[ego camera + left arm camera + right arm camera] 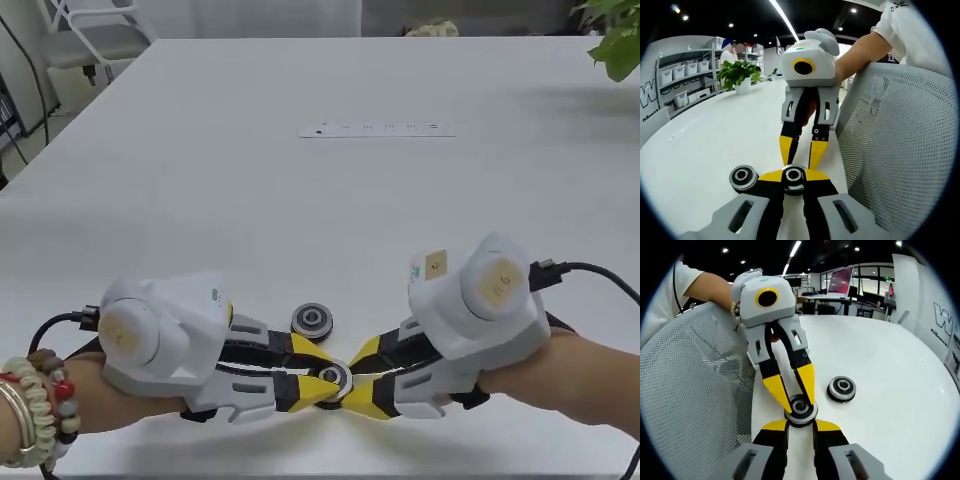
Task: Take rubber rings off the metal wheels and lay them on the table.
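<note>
A small metal wheel [333, 379] with a dark rubber ring lies near the table's front edge. Both grippers meet on it from opposite sides. My left gripper [318, 372] has its yellow tips against the wheel's [793, 178] two sides, shut on it. My right gripper [350, 376] faces it, and its tips press the wheel's [801, 410] near rim. A second wheel [312, 320] with its ring on lies flat just behind, free of both grippers; the same second wheel [743, 177] [842, 389] sits beside the held one.
The white table [320, 200] stretches far ahead. A flat white strip [377, 130] lies mid-table. A plant [615, 40] stands at the far right corner. A mesh chair back [900, 145] [690, 390] is close behind the table's front edge.
</note>
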